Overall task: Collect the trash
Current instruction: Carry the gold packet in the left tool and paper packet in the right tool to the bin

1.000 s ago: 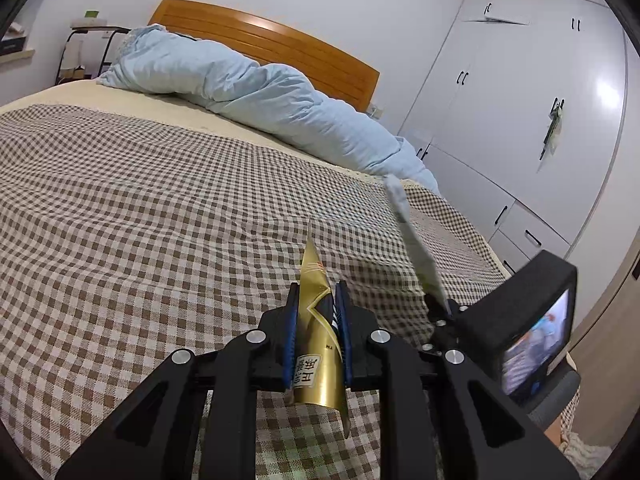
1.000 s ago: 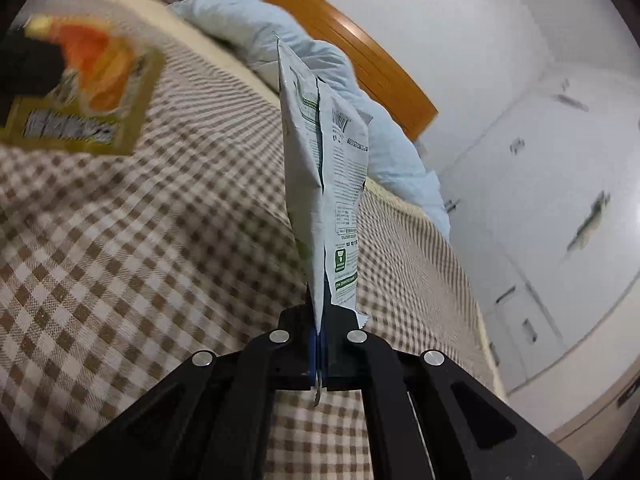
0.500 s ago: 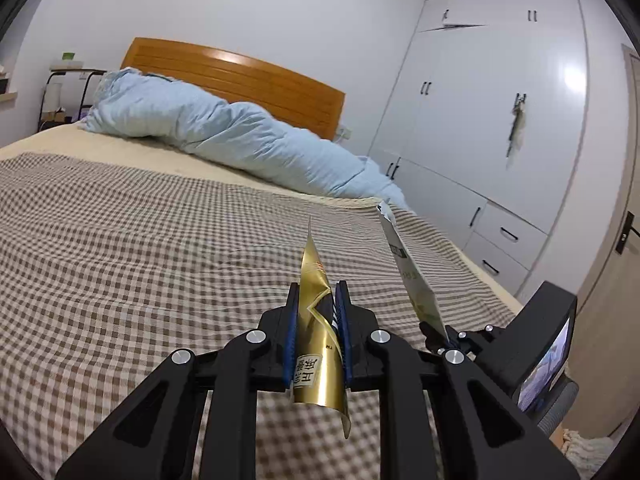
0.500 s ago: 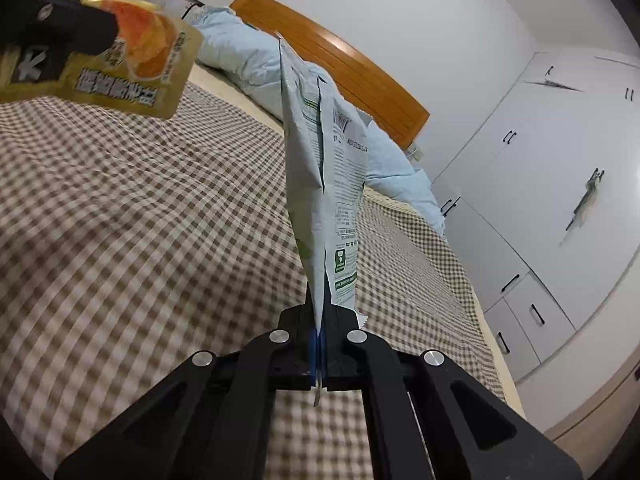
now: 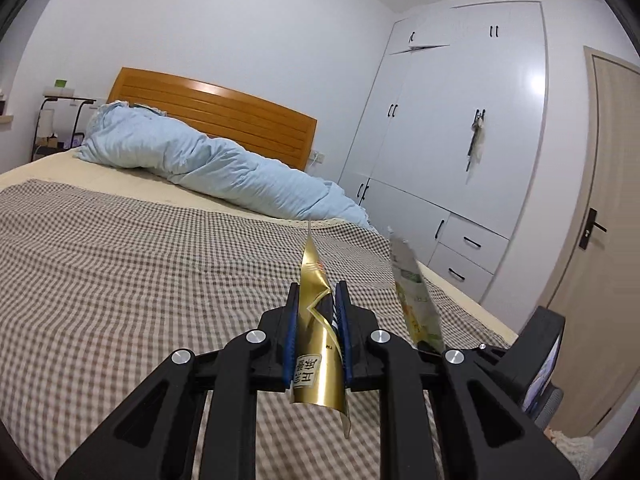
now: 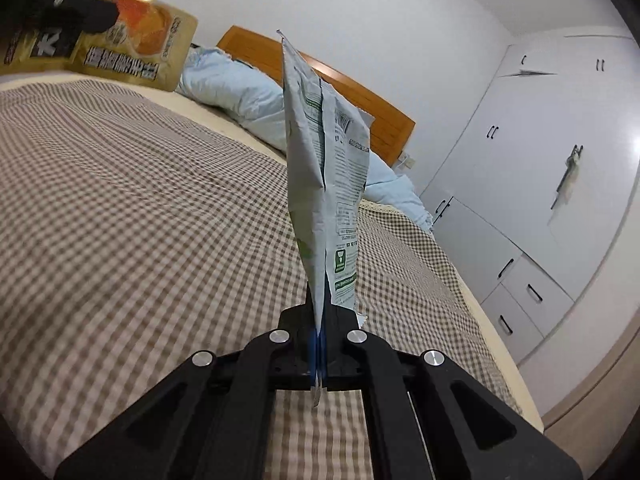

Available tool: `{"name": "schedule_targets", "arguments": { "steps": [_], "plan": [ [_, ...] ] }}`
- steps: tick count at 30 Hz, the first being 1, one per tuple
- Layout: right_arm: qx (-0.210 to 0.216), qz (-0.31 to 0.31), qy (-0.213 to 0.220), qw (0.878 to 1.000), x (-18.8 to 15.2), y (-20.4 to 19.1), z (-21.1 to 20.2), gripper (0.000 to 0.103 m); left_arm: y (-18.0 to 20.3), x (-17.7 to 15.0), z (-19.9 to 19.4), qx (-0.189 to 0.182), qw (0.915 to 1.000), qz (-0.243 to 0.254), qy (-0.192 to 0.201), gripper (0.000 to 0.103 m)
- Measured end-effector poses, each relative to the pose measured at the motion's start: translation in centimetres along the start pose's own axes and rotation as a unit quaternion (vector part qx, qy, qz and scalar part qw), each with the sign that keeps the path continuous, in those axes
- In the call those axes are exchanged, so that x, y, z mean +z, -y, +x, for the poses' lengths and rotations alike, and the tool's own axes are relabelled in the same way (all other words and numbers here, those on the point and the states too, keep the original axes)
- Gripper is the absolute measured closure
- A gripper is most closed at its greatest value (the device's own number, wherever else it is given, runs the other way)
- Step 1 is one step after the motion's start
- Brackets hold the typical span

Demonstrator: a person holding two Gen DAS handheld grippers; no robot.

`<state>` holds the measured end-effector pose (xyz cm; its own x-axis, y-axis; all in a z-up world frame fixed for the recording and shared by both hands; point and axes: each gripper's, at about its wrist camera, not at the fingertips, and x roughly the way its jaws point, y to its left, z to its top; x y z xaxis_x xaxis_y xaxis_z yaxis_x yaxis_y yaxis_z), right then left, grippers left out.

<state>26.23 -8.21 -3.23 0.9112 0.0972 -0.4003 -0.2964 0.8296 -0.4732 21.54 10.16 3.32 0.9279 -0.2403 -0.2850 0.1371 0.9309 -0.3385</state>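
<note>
My left gripper is shut on a gold snack wrapper that stands edge-on between its blue pads, above the checked bedspread. To its right in the left wrist view, the right gripper's black body holds a pale bag. In the right wrist view my right gripper is shut on that pale green-and-white snack bag, which rises upright from the pads. The gold wrapper shows at upper left there, pinched by the left gripper's black fingers.
A brown-and-white checked bedspread covers the bed below both grippers. A light blue duvet lies bunched along the wooden headboard. White wardrobes line the right wall, a door stands further right, and a small shelf is at far left.
Both grippers have risen and drawn back from the bed with their wrappers still held. More of the wall, wardrobe and door now shows, and the bedspread sits lower in both views.
</note>
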Motion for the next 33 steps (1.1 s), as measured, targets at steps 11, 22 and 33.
{"name": "schedule_targets", "arguments": {
  "steps": [11,22,33],
  "plan": [
    [0.014,0.008,0.0,1.0,-4.2,-1.4,-8.6,0.102,1.8,-3.2,-6.6,-0.018,0.9995,0.02,0.019,0.088],
    [0.038,0.019,-0.014,0.999,-7.9,-2.5,-14.0,0.102,2.7,-7.0,-10.3,-0.045,0.9988,0.018,-0.005,0.088],
    [0.057,0.012,-0.029,0.998,-10.5,-4.6,-17.8,0.102,3.5,-11.9,-13.4,-0.062,0.9963,0.035,-0.048,0.088]
  ]
}}
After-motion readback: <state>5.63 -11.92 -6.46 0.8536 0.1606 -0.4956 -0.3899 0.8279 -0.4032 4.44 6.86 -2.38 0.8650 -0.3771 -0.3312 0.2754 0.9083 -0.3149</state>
